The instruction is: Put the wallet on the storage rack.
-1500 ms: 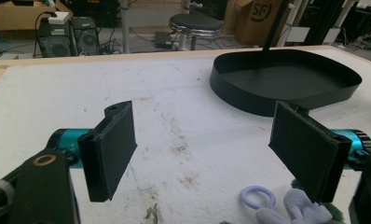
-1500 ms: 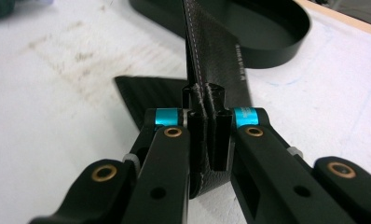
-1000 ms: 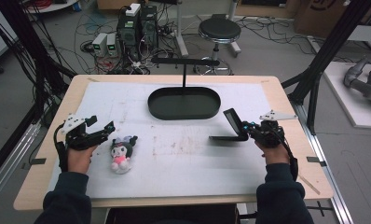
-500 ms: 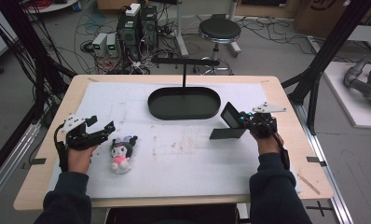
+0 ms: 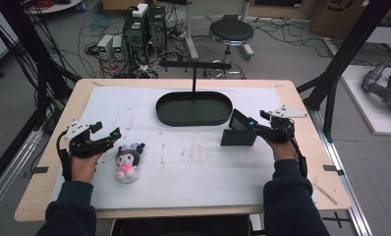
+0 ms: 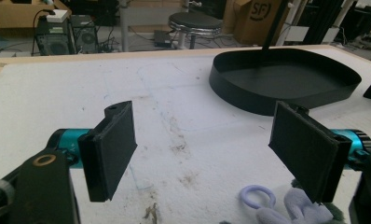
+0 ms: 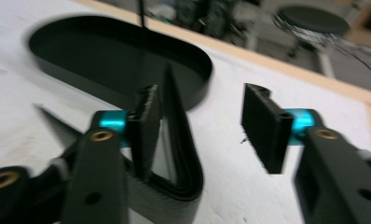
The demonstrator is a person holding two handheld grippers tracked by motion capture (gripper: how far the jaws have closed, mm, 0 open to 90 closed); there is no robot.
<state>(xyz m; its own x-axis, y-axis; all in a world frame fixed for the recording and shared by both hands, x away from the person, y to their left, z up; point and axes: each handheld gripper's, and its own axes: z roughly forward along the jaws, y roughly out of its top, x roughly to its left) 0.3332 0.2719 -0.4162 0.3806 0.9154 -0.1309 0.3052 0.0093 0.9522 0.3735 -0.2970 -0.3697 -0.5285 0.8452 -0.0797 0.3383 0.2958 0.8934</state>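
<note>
A black folding wallet (image 5: pixel 238 137) lies right of the table's middle, one flap flat and the other flap (image 7: pixel 176 126) raised. My right gripper (image 5: pixel 253 126) (image 7: pixel 207 122) has just been opening its jaws. The raised flap stands between them, close against one jaw and well apart from the other. A small plush toy (image 5: pixel 127 164) with a dark head and pink body lies at the left. My left gripper (image 5: pixel 113 135) (image 6: pixel 202 145) stands open just left of the plush toy, nothing between its pads (image 6: pixel 110 148). The toy's lilac ring (image 6: pixel 253 196) shows below its jaws.
A black oval tray (image 5: pixel 165 116) (image 6: pixel 249 100) (image 7: pixel 81 78) sits at the far middle of the white mat, with a thin black T-shaped stand (image 5: pixel 194 73) rising from it. Cables, computers and a stool stand beyond the far edge.
The right gripper has swung the wallet's raised flap more upright and shifted slightly toward the far side. Its jaws now stand apart. The left hand and plush toy have not moved.
</note>
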